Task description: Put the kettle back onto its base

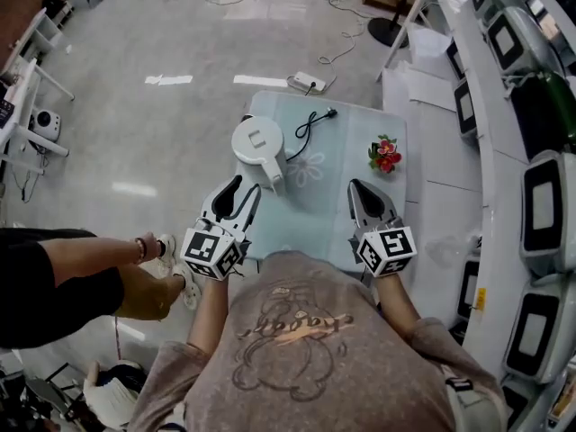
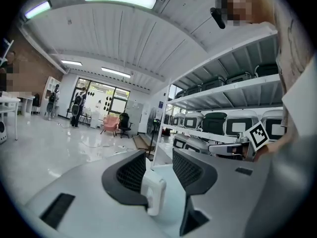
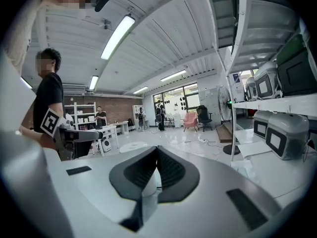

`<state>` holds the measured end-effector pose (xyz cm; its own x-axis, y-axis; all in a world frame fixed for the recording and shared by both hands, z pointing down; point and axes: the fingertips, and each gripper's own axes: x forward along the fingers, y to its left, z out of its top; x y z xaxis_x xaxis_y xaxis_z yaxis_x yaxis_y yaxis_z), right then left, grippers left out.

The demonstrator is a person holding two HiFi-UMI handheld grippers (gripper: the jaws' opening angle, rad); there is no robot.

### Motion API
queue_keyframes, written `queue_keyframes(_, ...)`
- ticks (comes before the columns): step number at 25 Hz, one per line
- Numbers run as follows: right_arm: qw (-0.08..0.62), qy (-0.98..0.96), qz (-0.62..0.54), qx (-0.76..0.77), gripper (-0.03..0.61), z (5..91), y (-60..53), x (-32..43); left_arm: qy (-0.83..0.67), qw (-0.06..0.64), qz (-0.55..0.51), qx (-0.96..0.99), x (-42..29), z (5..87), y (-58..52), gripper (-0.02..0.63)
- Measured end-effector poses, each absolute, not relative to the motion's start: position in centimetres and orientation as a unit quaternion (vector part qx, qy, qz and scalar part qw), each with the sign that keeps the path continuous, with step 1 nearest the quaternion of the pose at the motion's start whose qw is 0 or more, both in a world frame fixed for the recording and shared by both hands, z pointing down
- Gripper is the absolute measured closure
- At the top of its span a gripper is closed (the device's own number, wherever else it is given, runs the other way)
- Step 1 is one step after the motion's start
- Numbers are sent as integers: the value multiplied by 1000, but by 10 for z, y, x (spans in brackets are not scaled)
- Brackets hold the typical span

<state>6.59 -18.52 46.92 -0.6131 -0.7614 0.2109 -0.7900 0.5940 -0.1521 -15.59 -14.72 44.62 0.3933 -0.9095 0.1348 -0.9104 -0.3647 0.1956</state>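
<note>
Pale table [image 1: 346, 147] holds the kettle [image 1: 256, 139]; left claw [image 1: 247, 188] spread around its handle [image 1: 274, 177], right claw [image 1: 355, 185] pressed together.

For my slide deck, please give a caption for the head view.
Person holds left claw and right claw near a table bearing a white kettle and red flowers.

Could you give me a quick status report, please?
Left gripper open, right gripper shut, both empty. Kettle on table, handle toward left gripper; base not visible. Cord and flowers off to the side.
</note>
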Motion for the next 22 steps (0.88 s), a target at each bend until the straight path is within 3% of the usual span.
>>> queue_keyframes(11, 67, -886, 112, 445, 578, 476, -181, 85, -594, 114, 23, 796, -183, 463, -131, 582)
queue_keyframes(22, 76, -884, 126, 444, 581, 486, -175, 86, -593, 116, 15, 797, -178, 461, -126, 592)
